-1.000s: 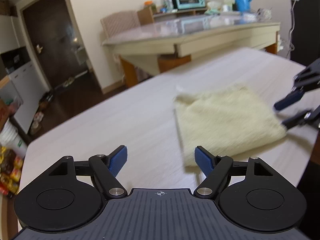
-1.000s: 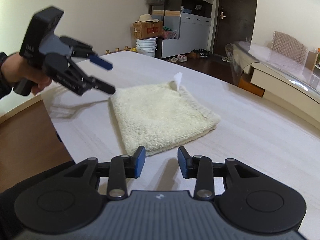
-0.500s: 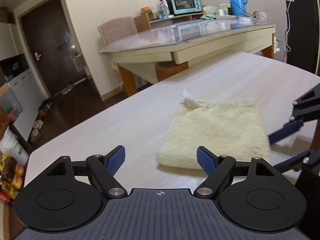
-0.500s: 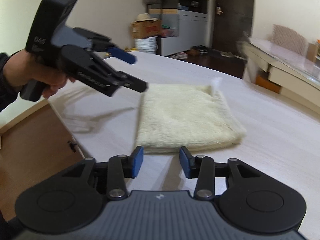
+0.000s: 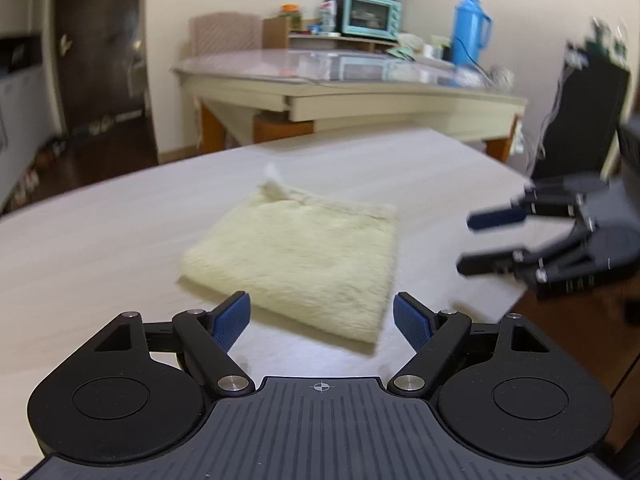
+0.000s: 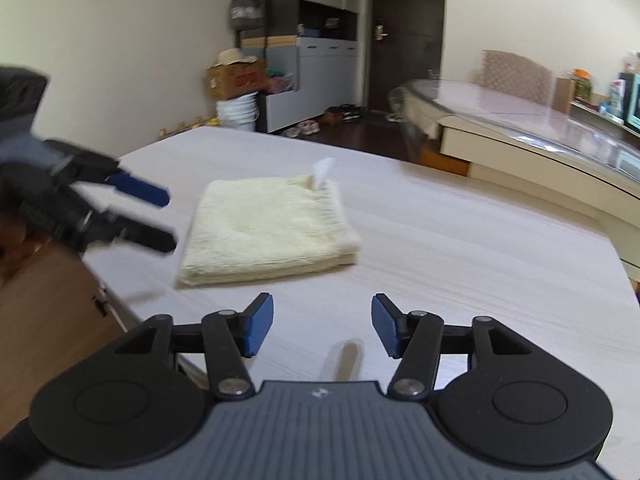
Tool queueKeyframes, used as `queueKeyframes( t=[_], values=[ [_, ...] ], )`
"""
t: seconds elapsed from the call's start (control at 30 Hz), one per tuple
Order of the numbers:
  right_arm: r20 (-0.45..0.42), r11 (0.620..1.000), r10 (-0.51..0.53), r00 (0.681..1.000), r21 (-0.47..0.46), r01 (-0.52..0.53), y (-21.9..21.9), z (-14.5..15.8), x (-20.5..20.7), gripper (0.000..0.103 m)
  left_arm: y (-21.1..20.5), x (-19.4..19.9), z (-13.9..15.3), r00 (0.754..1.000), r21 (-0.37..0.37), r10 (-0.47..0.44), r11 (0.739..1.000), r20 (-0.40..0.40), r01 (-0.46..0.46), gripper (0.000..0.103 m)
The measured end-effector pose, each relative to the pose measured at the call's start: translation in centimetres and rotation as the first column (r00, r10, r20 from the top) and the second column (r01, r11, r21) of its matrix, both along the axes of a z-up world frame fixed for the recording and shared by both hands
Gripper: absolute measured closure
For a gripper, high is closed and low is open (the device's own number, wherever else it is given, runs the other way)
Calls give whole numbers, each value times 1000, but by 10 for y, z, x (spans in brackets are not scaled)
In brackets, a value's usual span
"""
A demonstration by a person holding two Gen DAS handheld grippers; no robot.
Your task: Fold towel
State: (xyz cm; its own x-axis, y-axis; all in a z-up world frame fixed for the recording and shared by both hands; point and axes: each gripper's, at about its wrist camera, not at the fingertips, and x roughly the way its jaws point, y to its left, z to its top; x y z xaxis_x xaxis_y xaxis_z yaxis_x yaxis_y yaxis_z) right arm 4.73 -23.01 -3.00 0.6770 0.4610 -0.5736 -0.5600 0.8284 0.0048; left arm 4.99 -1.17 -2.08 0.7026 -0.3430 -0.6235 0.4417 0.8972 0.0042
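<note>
- Towel point(image 5: 298, 258): pale yellow, fluffy, folded into a thick rectangular pad of several layers. It lies flat on the tabletop point(image 5: 100, 240), near that surface's near edge.
- A small white tag point(image 6: 322, 172) stands up at one corner of the towel, the corner farthest from both cameras.
- Left gripper point(image 5: 322, 320): its blue-padded fingers point(image 5: 232, 320) stand wide apart with nothing between them. They hover just short of the towel's near edge, not touching the cloth.
- In the right wrist view the left gripper point(image 6: 166, 218) appears beside the towel, on its left, pointing toward it. That picture is blurred, so contact cannot be judged there.
- Right gripper point(image 6: 322, 330): its jaws are opening, the fingers point(image 6: 258, 328) parted with nothing between them. Only bare tabletop lies beneath, short of the towel's folded edge.
- In the left wrist view the right gripper point(image 5: 466, 244) sits to the towel's right, clear of the cloth, over the tabletop's edge.
- Neither gripper holds the towel.
- Surroundings beyond the towel: a second, glass-topped table point(image 5: 348, 80); behind it a teal toaster oven point(image 5: 370, 16) and a blue jug point(image 5: 468, 30) on a shelf.
- In the right wrist view, past the towel: a cardboard box point(image 6: 236, 76) on white buckets point(image 6: 238, 112), grey cabinets point(image 6: 316, 76) and a dark door point(image 6: 408, 32).
</note>
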Motion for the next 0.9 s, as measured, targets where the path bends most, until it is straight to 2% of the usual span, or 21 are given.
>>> queueKeyframes(
  t=[0.13,0.23,0.43,0.53,0.63,0.8,0.87,0.9],
  values=[
    [15,1000,-10,1000,11,10,-4,3,0,40,-23,2,-10,999,112,8,994,39,-13,19],
    [23,1000,-15,1000,23,14,-8,5,0,40,-25,4,-16,999,175,11,984,48,-19,19],
    [20,999,-20,1000,44,19,-13,5,5,38,-2,8,-17,997,204,59,977,54,-69,17],
    [10,999,-3,1000,46,3,-8,2,9,38,12,13,-18,995,202,88,975,53,-97,16],
    [10,999,22,1000,34,-23,1,0,12,38,22,16,-19,993,186,108,976,44,-115,10],
    [23,998,52,998,32,-53,16,0,20,38,24,16,-18,990,180,132,974,41,-137,10],
    [32,998,58,998,30,-59,19,1,20,29,24,15,-18,989,181,142,972,43,-148,10],
    [35,998,61,998,28,-62,21,1,21,28,25,15,-18,988,181,146,972,43,-152,10]
  ],
)
